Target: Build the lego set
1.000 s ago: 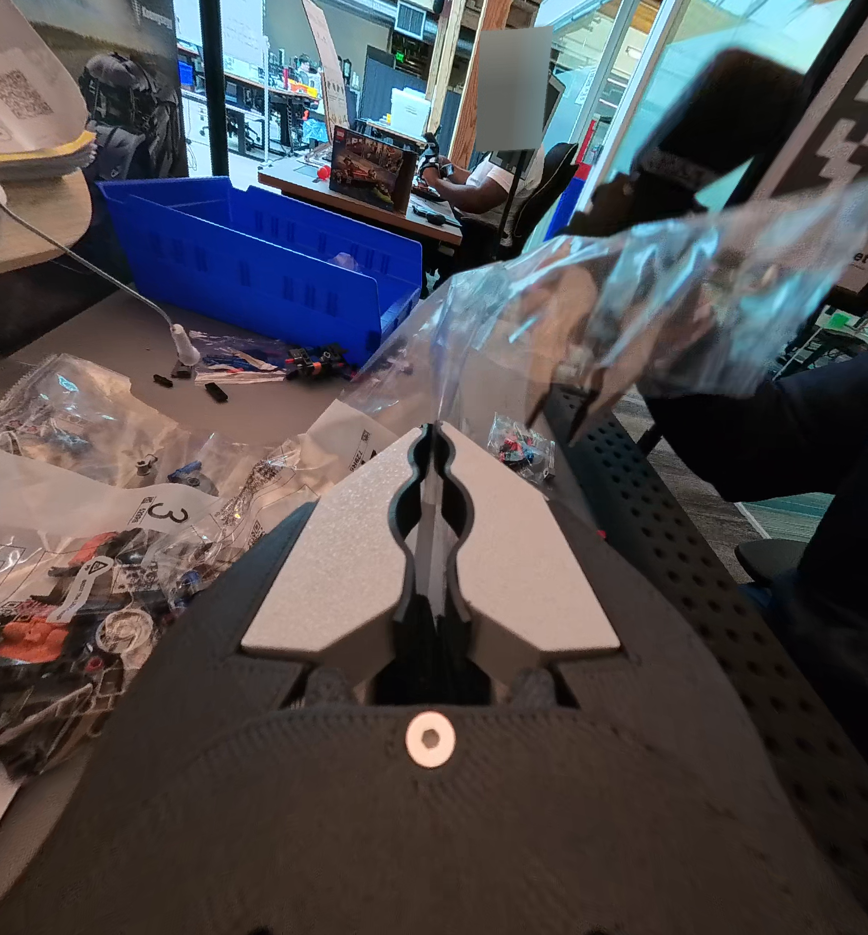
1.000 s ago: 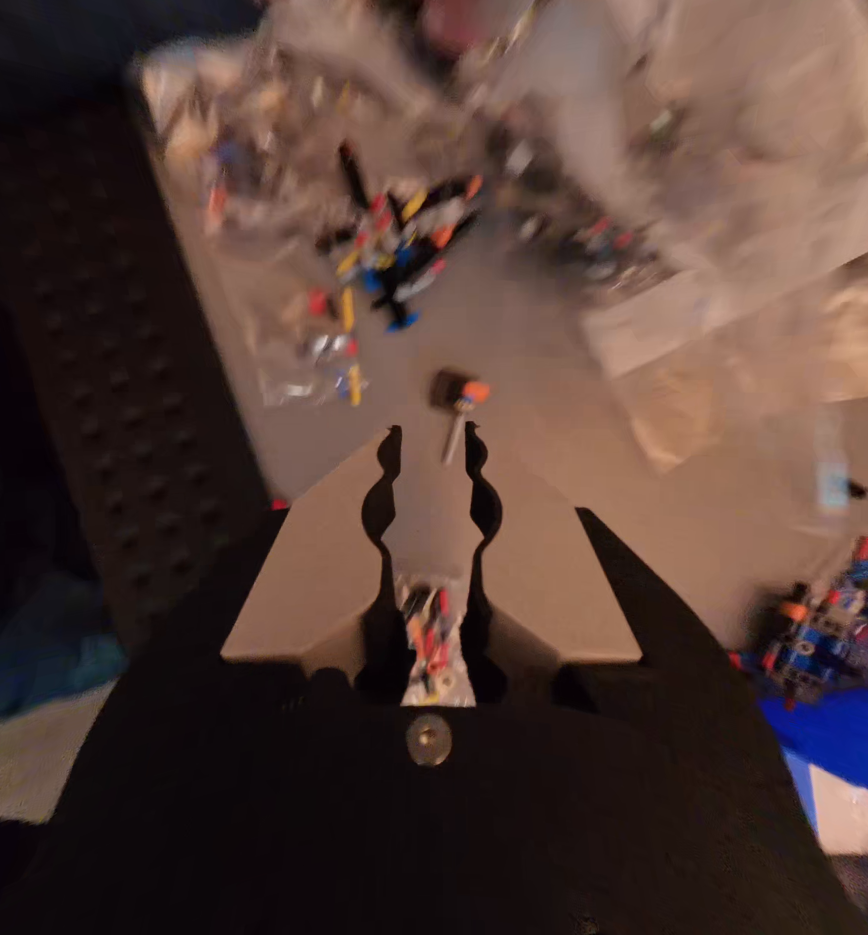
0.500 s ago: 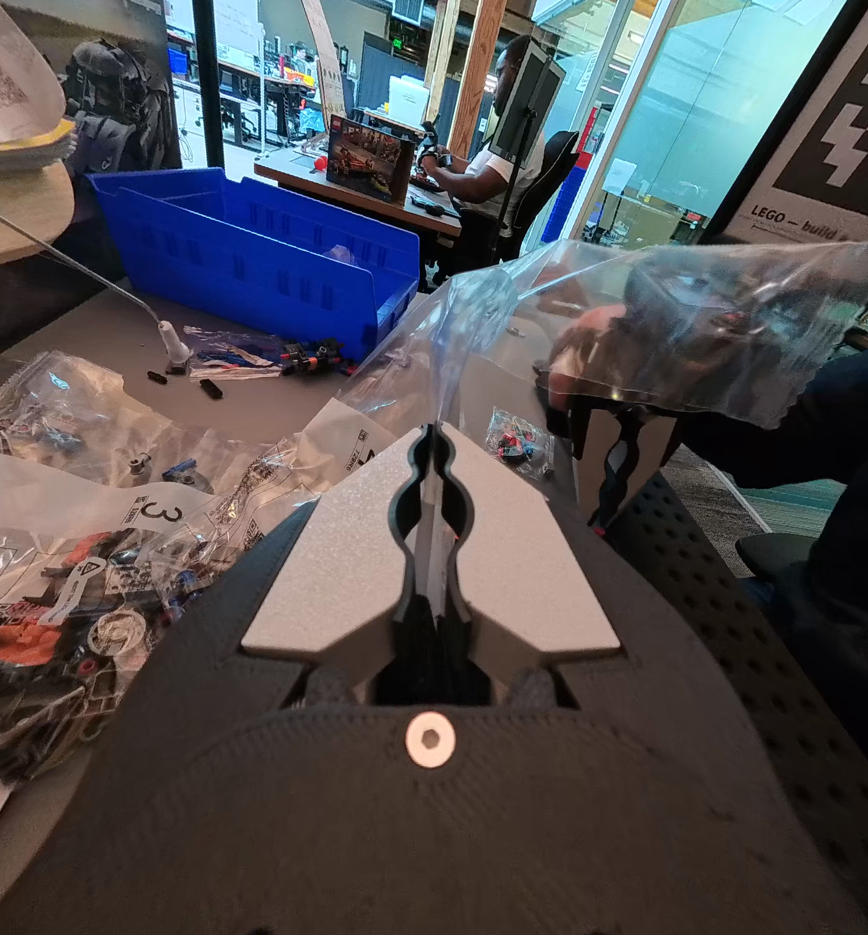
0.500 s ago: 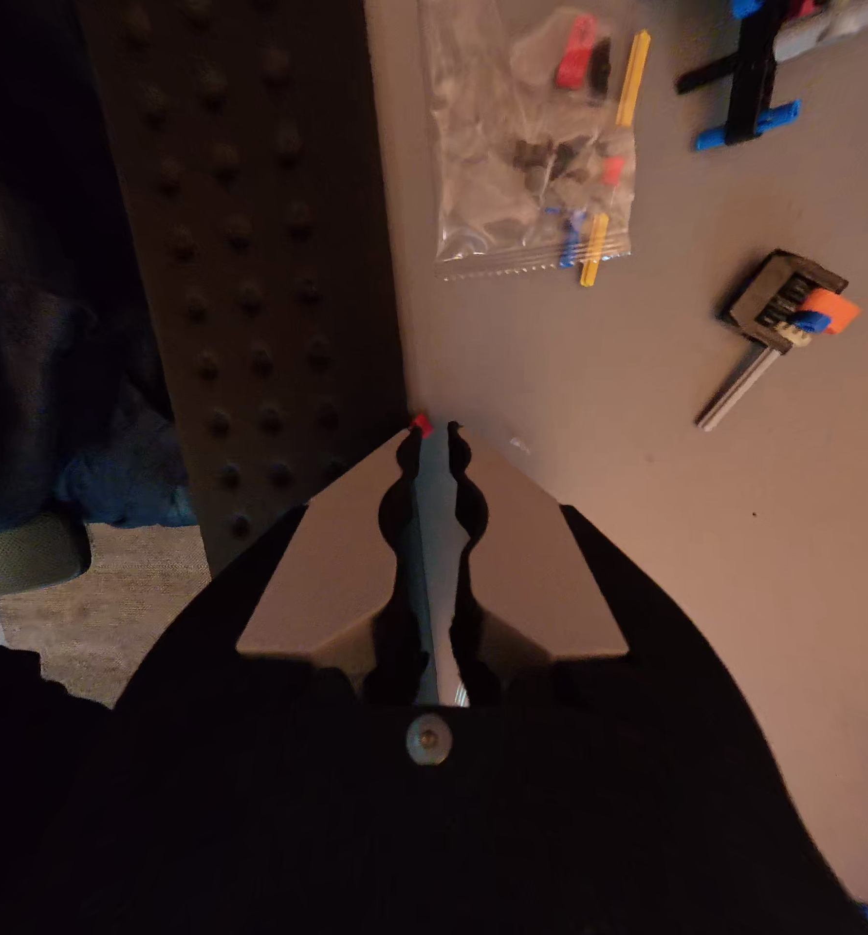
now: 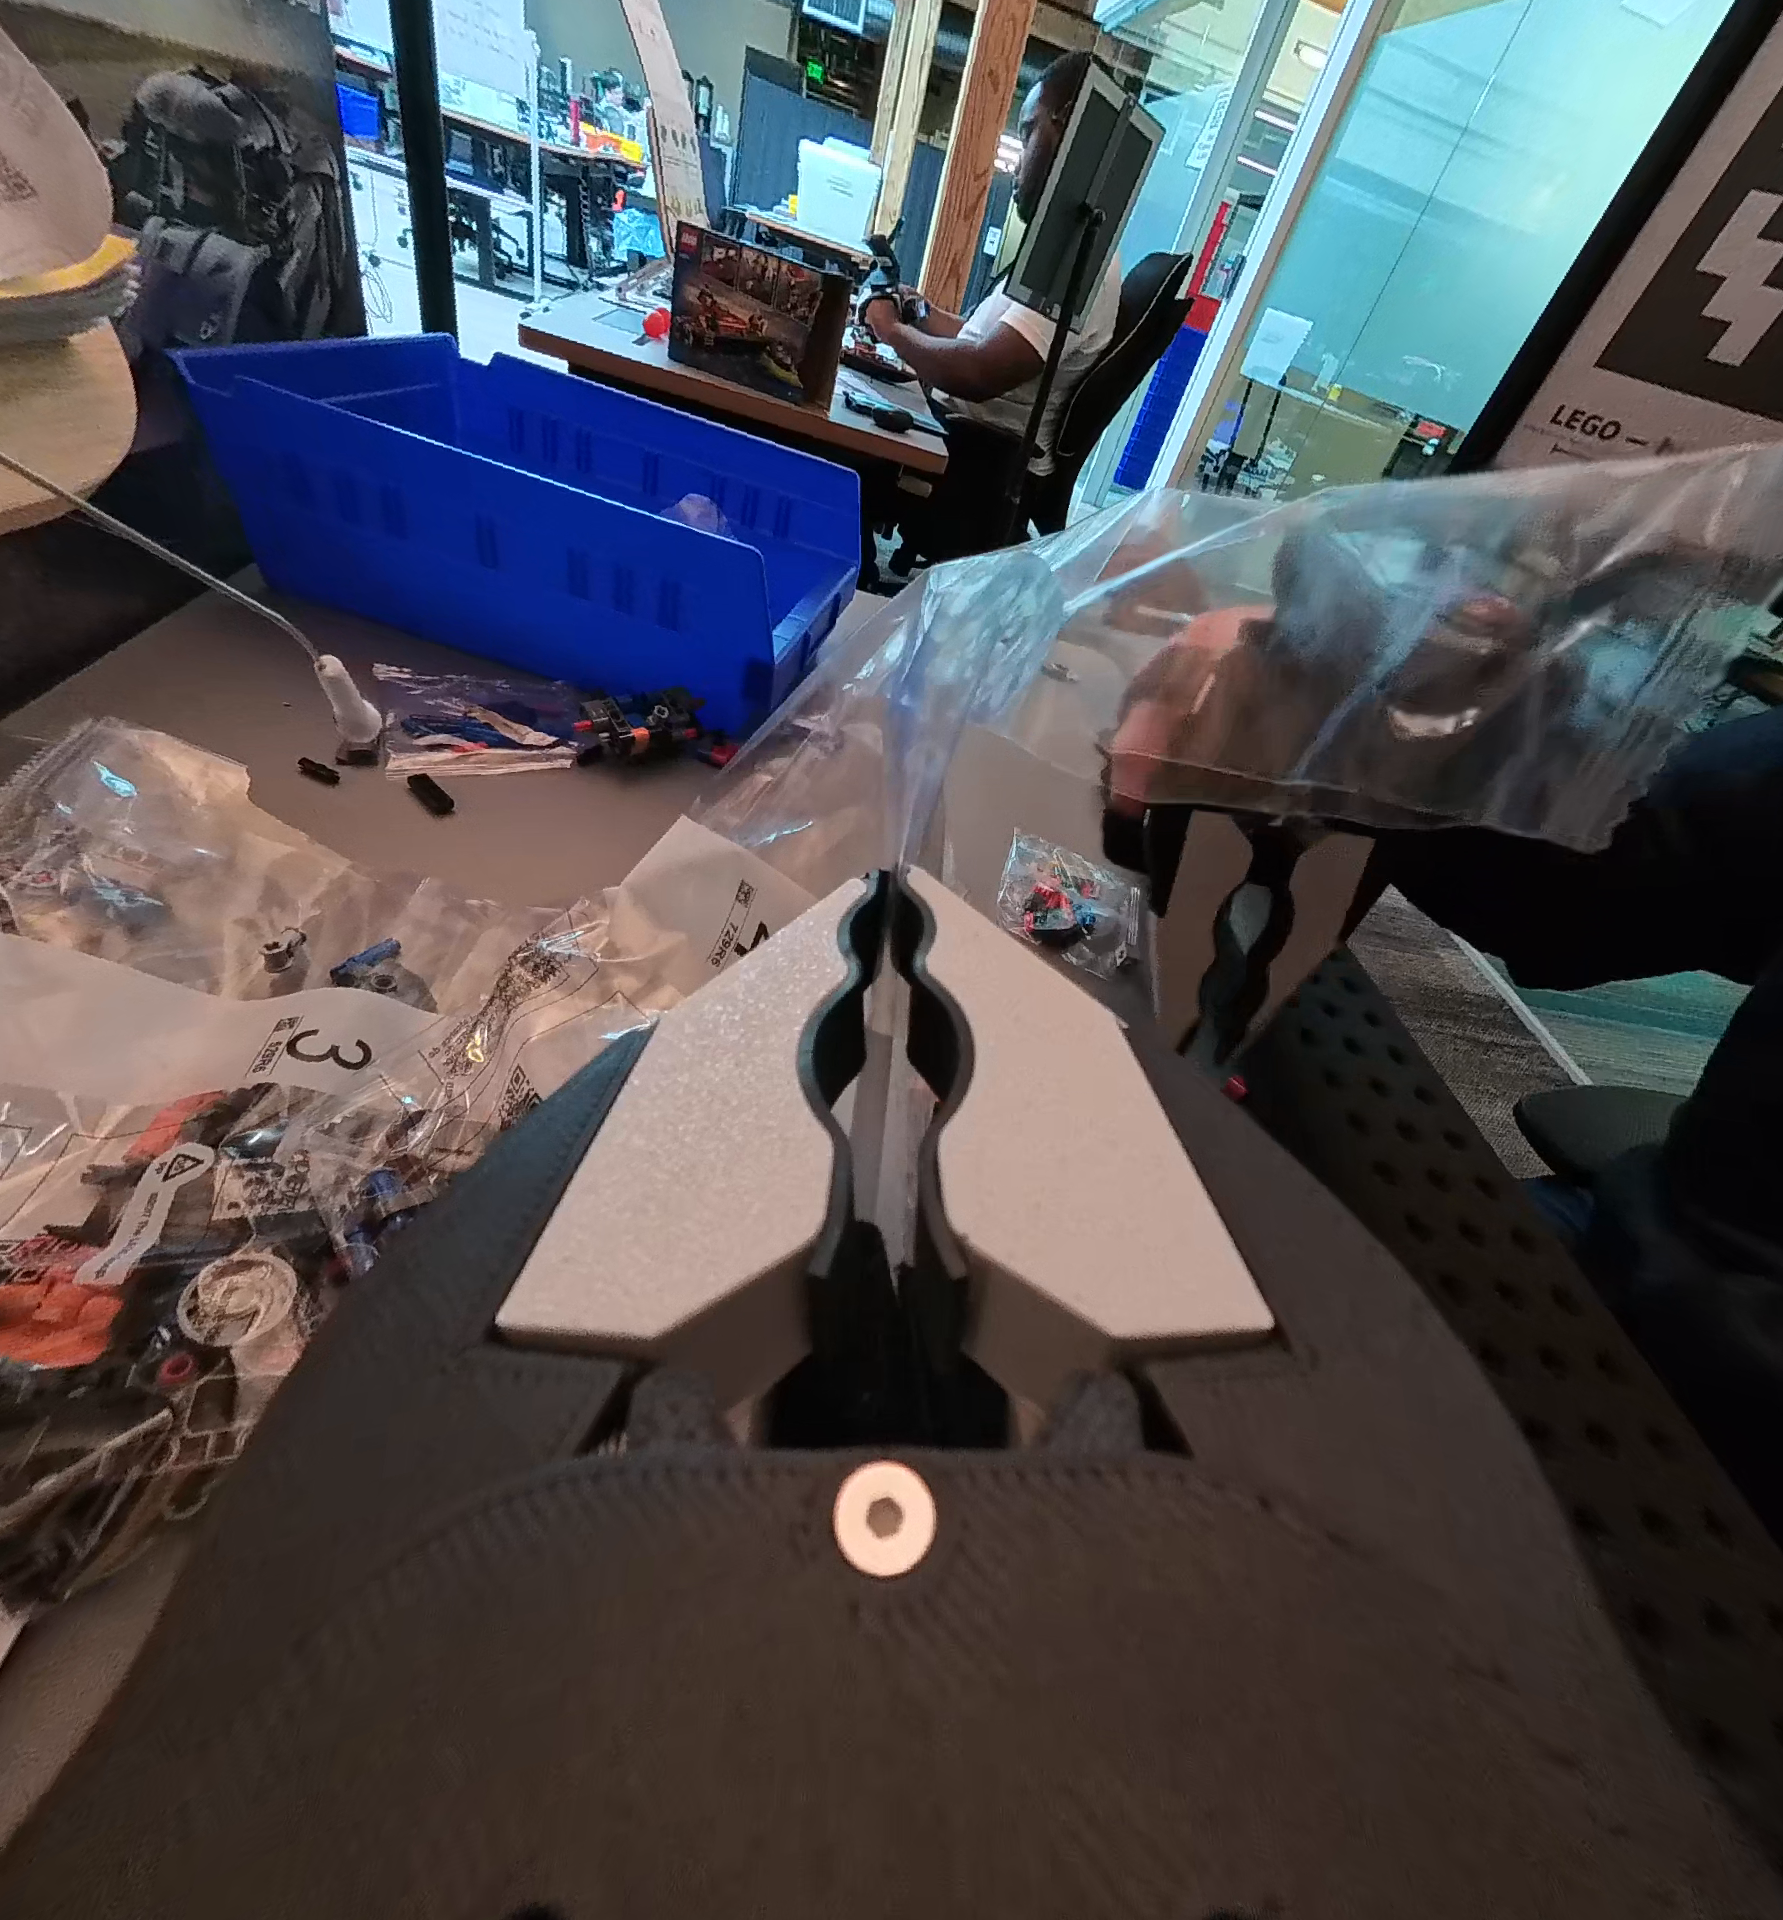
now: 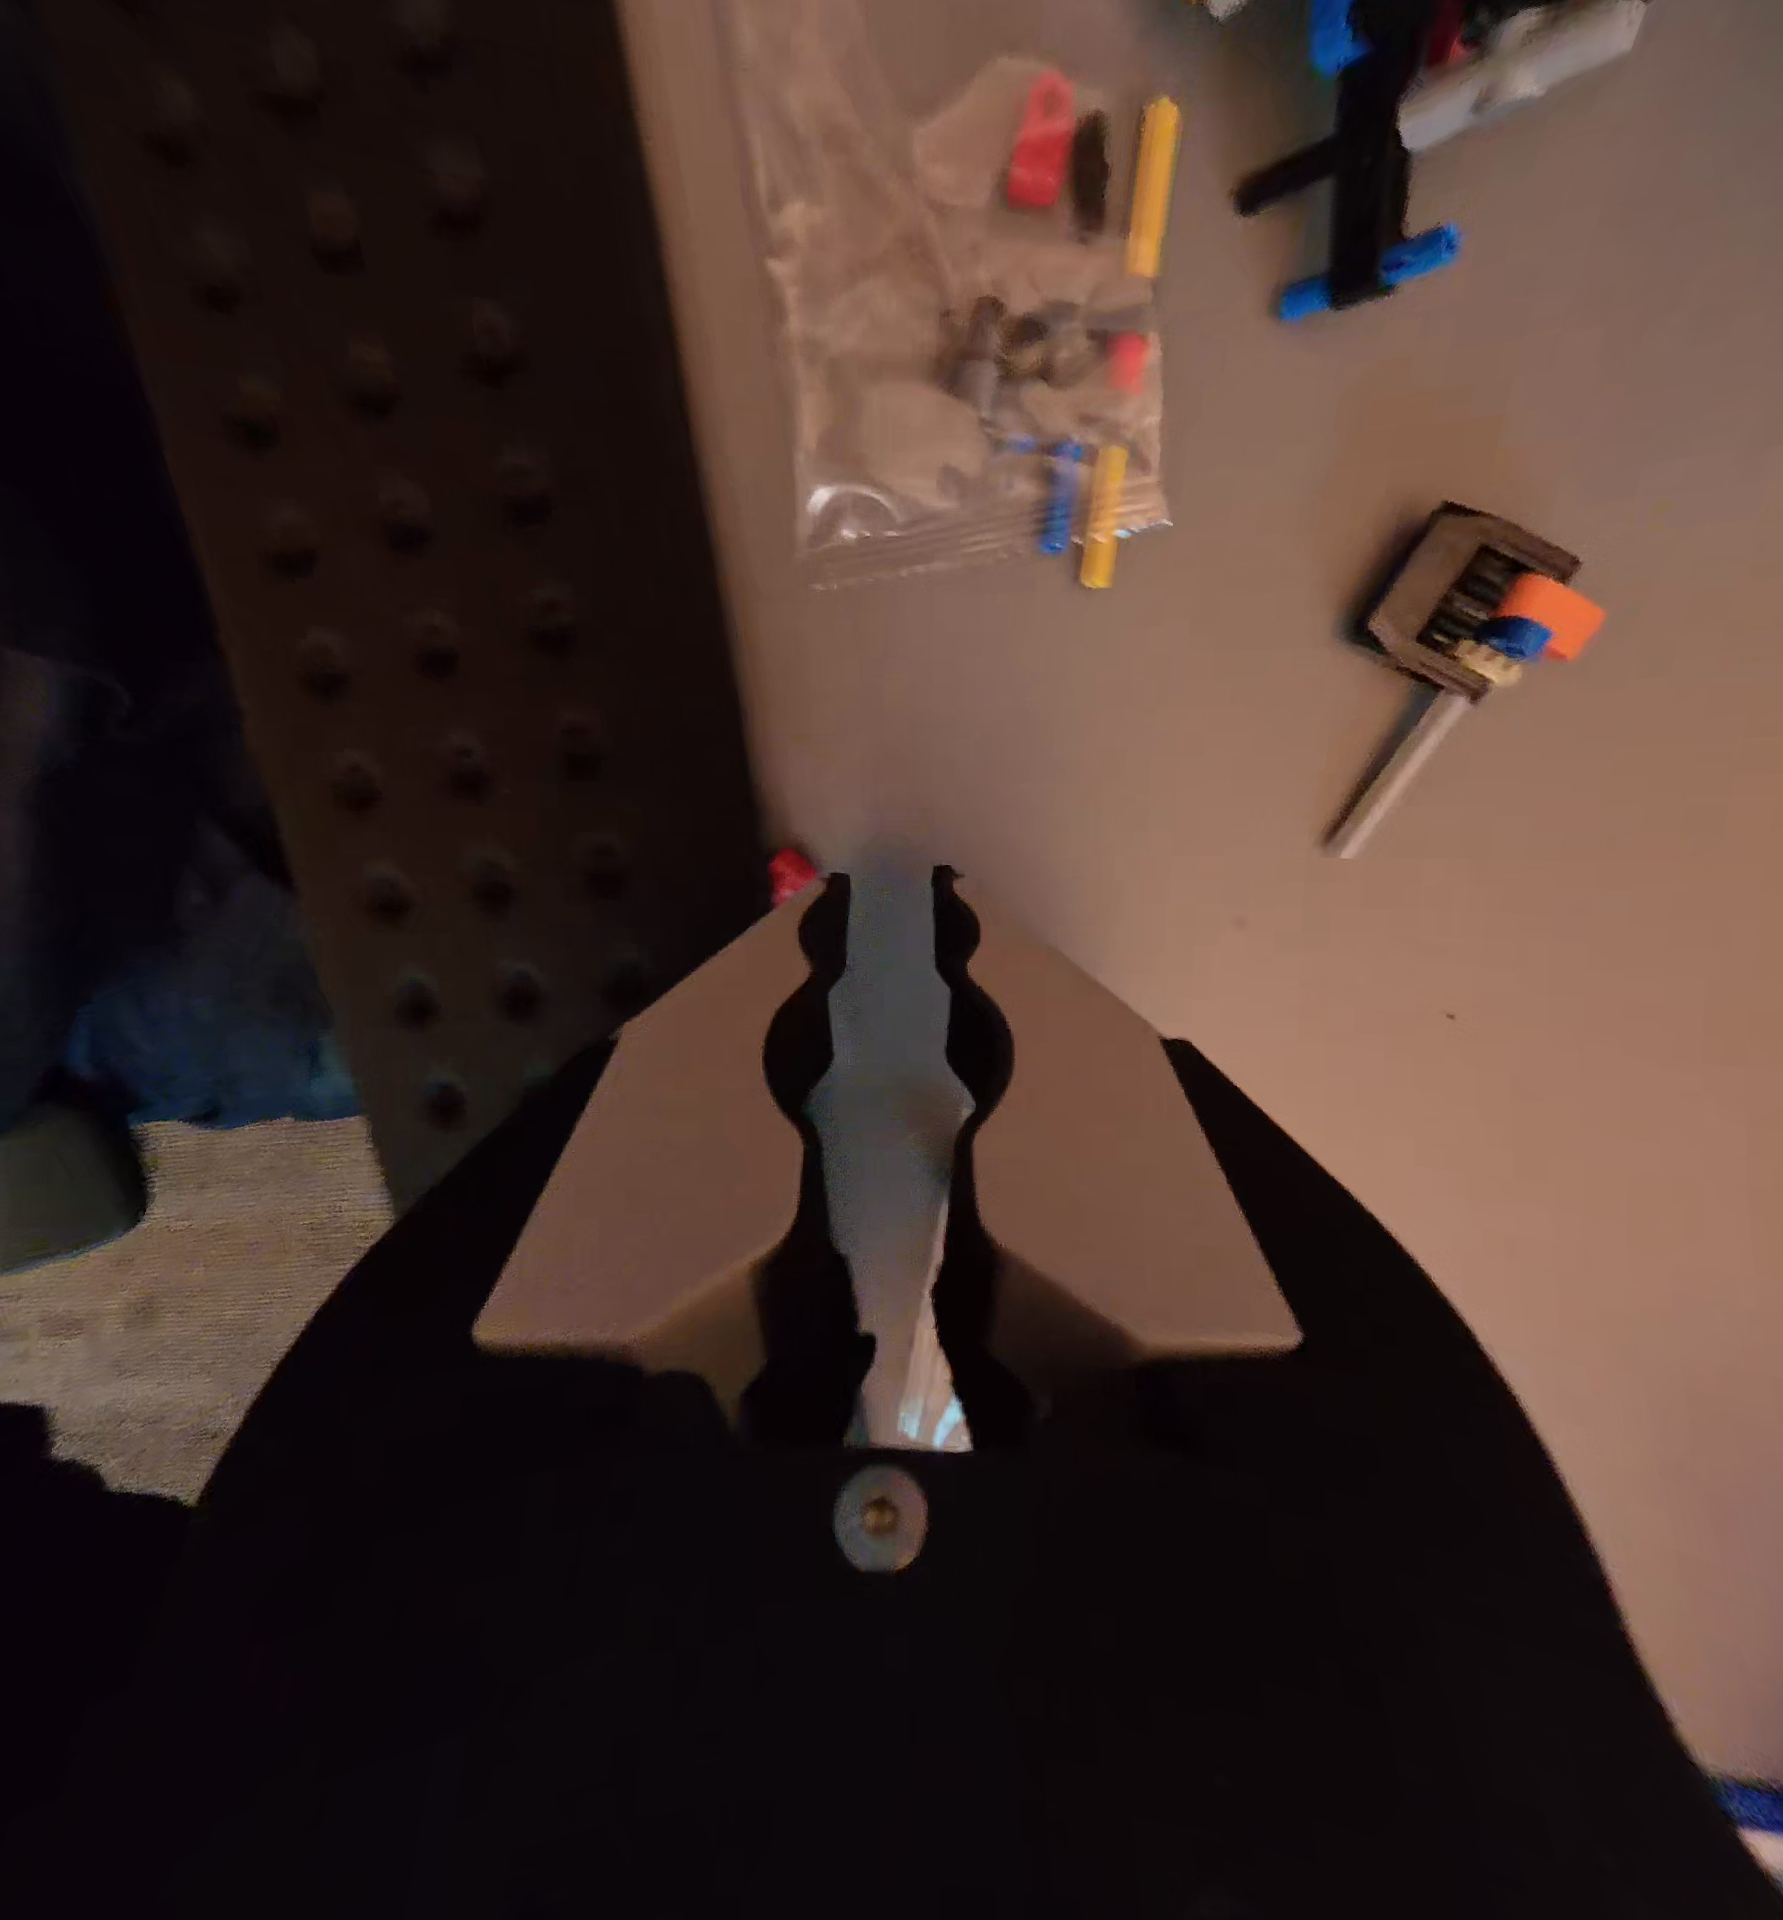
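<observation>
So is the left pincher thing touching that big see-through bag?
Touching. In the left wrist view the left gripper is shut on an edge of the clear bag, pinched between its fingers.

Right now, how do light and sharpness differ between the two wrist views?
Left wrist view: bright, sharp, with glare on the clear plastic bag pinched in the left claw. Right wrist view: dim, orange-tinted, slightly soft; the right claw is dark, the small clear bag of coloured pieces blurred.
</observation>
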Available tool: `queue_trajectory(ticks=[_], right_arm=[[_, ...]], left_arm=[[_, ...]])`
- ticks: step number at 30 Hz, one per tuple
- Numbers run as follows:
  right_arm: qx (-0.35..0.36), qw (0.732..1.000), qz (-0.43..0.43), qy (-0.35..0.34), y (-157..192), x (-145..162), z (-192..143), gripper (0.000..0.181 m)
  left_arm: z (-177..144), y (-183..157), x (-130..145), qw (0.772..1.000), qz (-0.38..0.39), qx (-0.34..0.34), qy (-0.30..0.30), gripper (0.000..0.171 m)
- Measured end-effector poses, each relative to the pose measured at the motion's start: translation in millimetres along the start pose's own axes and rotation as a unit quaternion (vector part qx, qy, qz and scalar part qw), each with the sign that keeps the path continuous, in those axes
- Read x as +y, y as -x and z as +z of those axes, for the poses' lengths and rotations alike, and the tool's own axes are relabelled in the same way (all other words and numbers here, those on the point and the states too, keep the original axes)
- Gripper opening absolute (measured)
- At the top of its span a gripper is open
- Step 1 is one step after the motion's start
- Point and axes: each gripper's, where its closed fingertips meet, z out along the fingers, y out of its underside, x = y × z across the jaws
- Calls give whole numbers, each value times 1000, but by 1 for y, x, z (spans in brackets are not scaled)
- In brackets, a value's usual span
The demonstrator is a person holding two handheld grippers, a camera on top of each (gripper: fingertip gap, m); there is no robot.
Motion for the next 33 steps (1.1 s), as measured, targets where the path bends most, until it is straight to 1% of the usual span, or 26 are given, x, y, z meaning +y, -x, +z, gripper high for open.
queue_trajectory(ticks=[2, 5, 8, 13, 16, 17, 18, 19, 20, 21, 23, 26, 29, 30, 33], right_arm=[[-38, 999, 3, 4, 13, 0, -1, 16], [-47, 998, 3, 32, 15, 4, 6, 7], [-60, 998, 5, 35, 18, 2, 8, 0], [-36, 999, -4, 31, 15, -2, 10, 1], [10, 1000, -2, 24, 1, -6, 10, 0], [31, 999, -1, 30, -6, -5, 9, 0], [71, 996, 1, 51, -19, 2, 8, 0], [84, 995, 5, 59, -24, 5, 6, 3], [62, 997, 9, 41, -18, -1, 5, 8], [51, 998, 9, 21, -15, -6, 3, 8], [45, 999, 9, 6, -12, -10, -1, 9], [60, 998, 12, 14, -18, -8, 2, 16], [79, 997, 17, 7, -28, -13, 7, 28], [86, 996, 17, 1, -31, -16, 8, 29], [82, 996, 18, -7, -32, -22, 12, 24]], left_arm=[[-1, 1, -1, 1000, -1, 0, -2, 0], [1, 0, 1, 1000, -1, 1, 1, 0], [1, -1, 1, 1000, 1, 0, 3, 0], [0, 0, 0, 1000, 0, 0, 1, 0], [2, -1, 2, 1000, 1, 2, 6, 0], [2, -1, 2, 1000, 1, 2, 6, 0], [2, -1, 2, 1000, 2, 1, 7, 0], [2, -2, 2, 1000, 2, 1, 6, 0], [1, -2, 1, 1000, 2, 0, 5, 0], [1, -1, 1, 1000, 2, 0, 4, 0], [0, -1, 0, 1000, 2, 0, 3, 0], [1, -1, 1, 1000, 2, 1, 3, 0], [1, -1, 1, 1000, 2, 1, 5, 0], [1, -1, 1, 1000, 3, 0, 5, 0], [0, -1, 0, 1000, 2, -1, 3, 0]])
